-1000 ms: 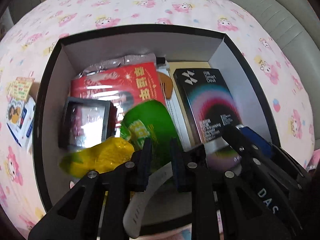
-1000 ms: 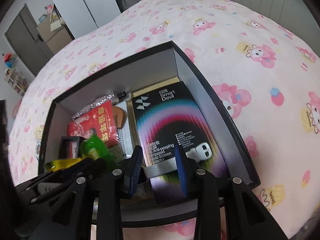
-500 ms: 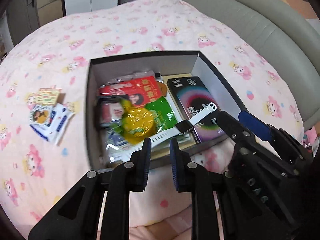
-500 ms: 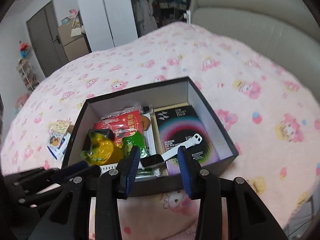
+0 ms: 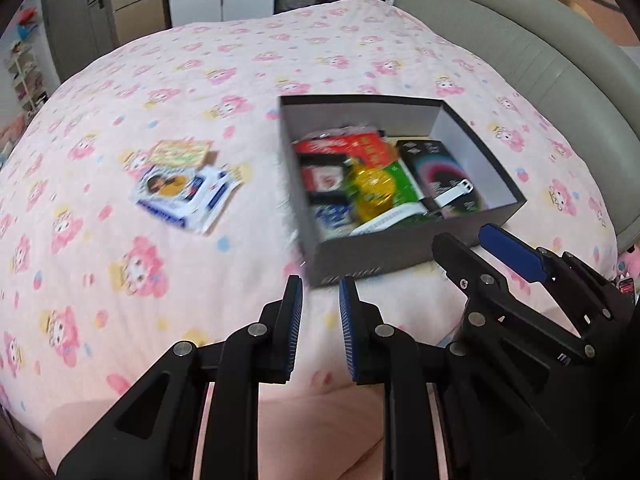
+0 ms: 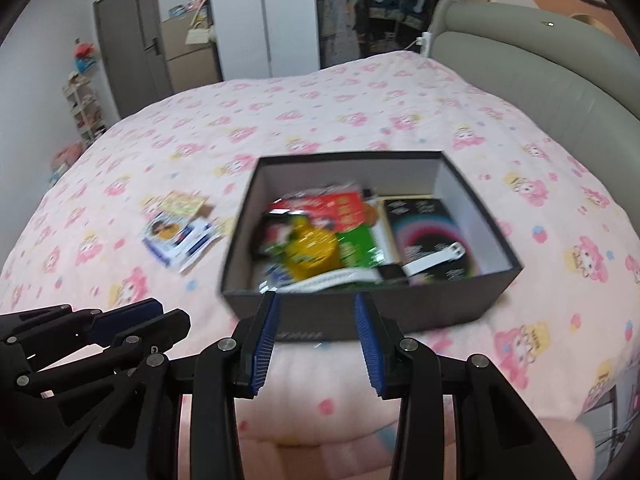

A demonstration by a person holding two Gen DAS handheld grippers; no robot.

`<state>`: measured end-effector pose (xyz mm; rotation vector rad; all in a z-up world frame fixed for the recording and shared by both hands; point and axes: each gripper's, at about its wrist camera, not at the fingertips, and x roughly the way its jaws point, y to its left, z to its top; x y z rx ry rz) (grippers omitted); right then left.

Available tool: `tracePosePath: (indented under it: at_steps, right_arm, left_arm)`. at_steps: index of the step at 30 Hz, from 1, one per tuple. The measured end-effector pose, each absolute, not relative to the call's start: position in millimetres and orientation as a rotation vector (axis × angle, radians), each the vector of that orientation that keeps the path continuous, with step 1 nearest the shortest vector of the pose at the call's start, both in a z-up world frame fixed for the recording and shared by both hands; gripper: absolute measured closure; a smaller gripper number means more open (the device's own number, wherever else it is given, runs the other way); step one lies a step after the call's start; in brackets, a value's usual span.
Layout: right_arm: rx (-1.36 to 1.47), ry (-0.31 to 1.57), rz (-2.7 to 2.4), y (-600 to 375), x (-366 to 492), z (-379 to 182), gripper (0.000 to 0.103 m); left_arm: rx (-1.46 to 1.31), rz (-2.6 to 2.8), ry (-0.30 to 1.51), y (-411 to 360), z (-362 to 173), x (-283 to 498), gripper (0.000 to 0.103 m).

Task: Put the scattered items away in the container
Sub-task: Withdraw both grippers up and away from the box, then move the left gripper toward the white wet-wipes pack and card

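Both tongs are found empty: the left gripper (image 5: 320, 308) narrowly parted, the right gripper (image 6: 316, 320) wide apart. Two packets (image 5: 184, 184) are observed outside the box (image 5: 400, 252)

The box (image 6: 404, 316) rests on the bed (image 6: 320, 120), with a watch (image 6: 432, 264) and packets inside. Two packets (image 6: 176, 232) lie on the cover left of it, well apart.

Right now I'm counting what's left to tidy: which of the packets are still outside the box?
The blue-and-white packet and the yellow-green one touching its far edge. Both lie on the bedspread left of the box.
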<state>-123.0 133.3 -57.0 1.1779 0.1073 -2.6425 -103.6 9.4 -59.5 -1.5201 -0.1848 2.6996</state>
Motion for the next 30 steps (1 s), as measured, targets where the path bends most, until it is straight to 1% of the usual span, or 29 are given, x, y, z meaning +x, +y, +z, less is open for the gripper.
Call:
tracePosePath:
  at_steps: [8, 12, 16, 20, 22, 23, 27, 30]
  right_arm:
    - [1.176, 0.123, -2.563, 99.5, -99.9, -62.1, 0.068]
    - [1.07, 0.183, -2.555, 80.0, -84.2, -55.5, 0.068]
    - [1.028, 0.197, -2.561, 57.7, -77.6, -49.4, 0.068]
    - [1.024, 0.232, -2.526, 36.8, -75.6, -45.9, 0.068]
    - [1.021, 0.237, -2.509, 26.6, -74.8, -44.7, 0.068]
    - [1.023, 0.236, -2.502, 22.9, -74.8, -44.5, 0.068]
    - [1.044, 0.196, -2.438, 8.6, -78.5, -46.5, 0.068]
    - [1.05, 0.202, -2.407, -1.7, -81.1, -48.9, 0.067]
  left_arm:
    - [-1.509, 2.764, -0.227, -22.5, -61.4, -74.1, 0.085]
    - [-1.496, 2.808, -0.236, -37.9, -56.2, -58.7, 0.085]
    - [-1.483, 2.854, -0.33, -62.7, -53.8, -48.7, 0.085]
    - [-1.481, 2.875, -0.362, -83.3, -52.6, -41.9, 0.084]
    - [-1.488, 2.911, -0.38, -94.2, -50.9, -37.9, 0.079]
    - [-1.493, 2.933, -0.386, -99.8, -49.8, -35.4, 0.074]
    - [-1.495, 2.963, -0.408, -118.8, -47.8, -28.0, 0.061]
    - [-1.487, 2.978, -0.432, -129.3, -47.5, -25.6, 0.058]
